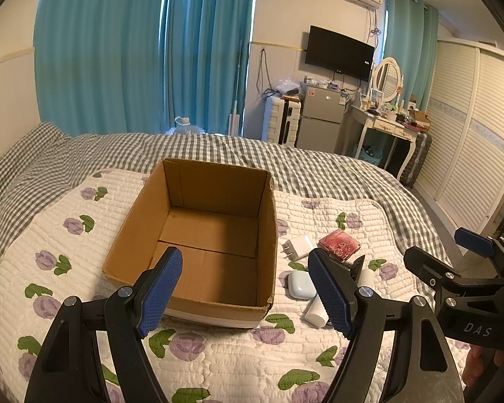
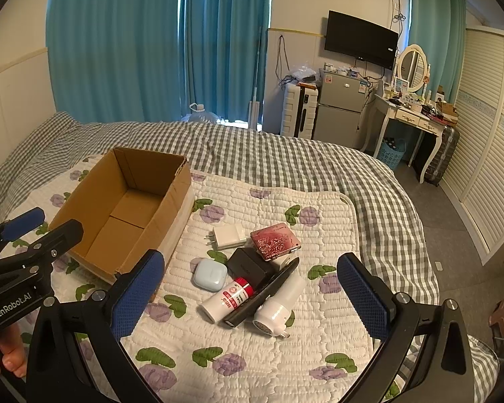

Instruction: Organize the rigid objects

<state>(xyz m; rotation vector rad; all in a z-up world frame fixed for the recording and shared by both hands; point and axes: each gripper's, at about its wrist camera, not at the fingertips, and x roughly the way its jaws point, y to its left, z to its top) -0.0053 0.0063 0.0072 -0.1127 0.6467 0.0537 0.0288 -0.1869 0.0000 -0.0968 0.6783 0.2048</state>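
An empty cardboard box (image 1: pixel 198 231) sits open on the floral quilt; it also shows in the right wrist view (image 2: pixel 124 208). To its right lies a pile: a white charger (image 2: pixel 228 236), a pink rose-print case (image 2: pixel 275 241), a black box (image 2: pixel 250 267), a pale blue earbud case (image 2: pixel 209 274), a white tube with red cap (image 2: pixel 226 299), a black flat bar (image 2: pixel 262 297) and a white plug-in device (image 2: pixel 277 309). My left gripper (image 1: pixel 245 294) is open above the box's near edge. My right gripper (image 2: pixel 252 294) is open above the pile, holding nothing.
The quilt (image 2: pixel 285 352) lies on a grey checked bedspread (image 2: pixel 285 158). Beyond the bed stand a white suitcase (image 2: pixel 300 110), a small fridge (image 2: pixel 339 110) and a dressing table (image 2: pixel 413 114). Louvred wardrobe doors (image 2: pixel 487 134) run along the right.
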